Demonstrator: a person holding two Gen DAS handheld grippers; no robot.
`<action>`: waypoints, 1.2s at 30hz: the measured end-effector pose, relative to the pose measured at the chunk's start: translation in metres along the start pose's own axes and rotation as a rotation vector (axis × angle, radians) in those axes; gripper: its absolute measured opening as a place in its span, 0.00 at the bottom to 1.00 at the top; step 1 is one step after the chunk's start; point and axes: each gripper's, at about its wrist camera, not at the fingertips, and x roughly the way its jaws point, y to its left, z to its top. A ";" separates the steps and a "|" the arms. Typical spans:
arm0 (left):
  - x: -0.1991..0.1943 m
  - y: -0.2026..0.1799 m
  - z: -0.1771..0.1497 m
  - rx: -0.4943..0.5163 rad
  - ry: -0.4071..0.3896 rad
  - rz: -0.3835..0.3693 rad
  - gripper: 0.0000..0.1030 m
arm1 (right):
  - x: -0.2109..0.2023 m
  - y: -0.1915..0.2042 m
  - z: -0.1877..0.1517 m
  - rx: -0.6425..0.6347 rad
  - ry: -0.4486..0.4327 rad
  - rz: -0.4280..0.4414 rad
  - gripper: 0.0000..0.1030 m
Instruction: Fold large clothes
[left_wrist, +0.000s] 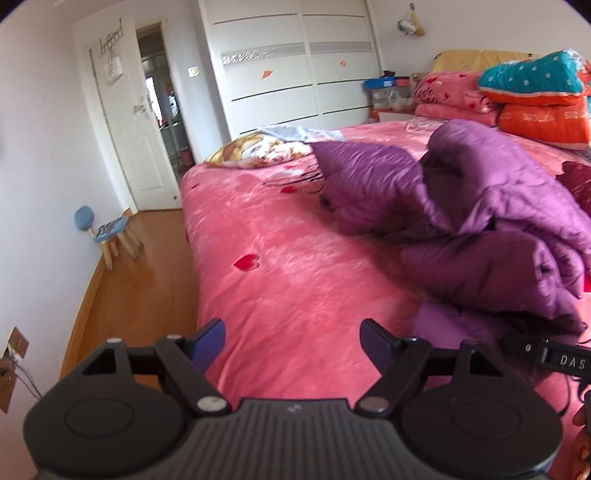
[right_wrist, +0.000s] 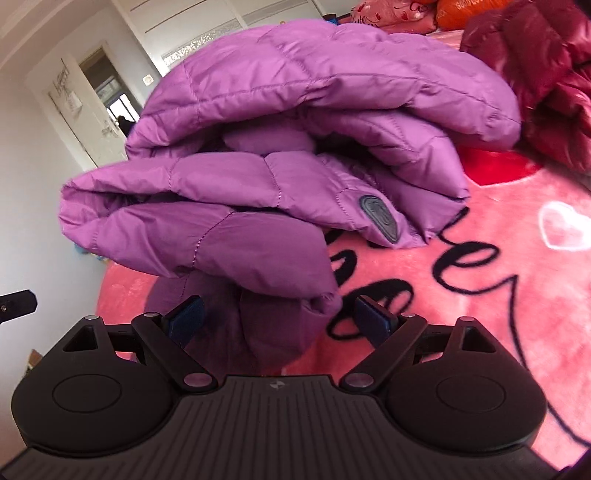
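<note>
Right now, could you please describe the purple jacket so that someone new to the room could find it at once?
Start at the bed with the pink blanket. The purple jacket lies bunched in puffy folds on it, just ahead of the open right gripper. Unlike the shiny dark red jacket beside it, it is matte violet, quilted, with a grey oval badge.
</note>
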 end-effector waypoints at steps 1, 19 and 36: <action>0.003 0.001 -0.001 -0.002 0.006 0.005 0.79 | 0.007 0.003 0.001 -0.004 0.002 -0.009 1.00; 0.016 0.009 -0.007 -0.003 0.031 0.041 0.85 | 0.058 0.095 0.007 -0.132 0.002 -0.010 0.37; -0.009 0.011 0.000 0.001 -0.022 0.028 0.88 | 0.070 0.163 0.028 -0.141 -0.004 0.086 0.17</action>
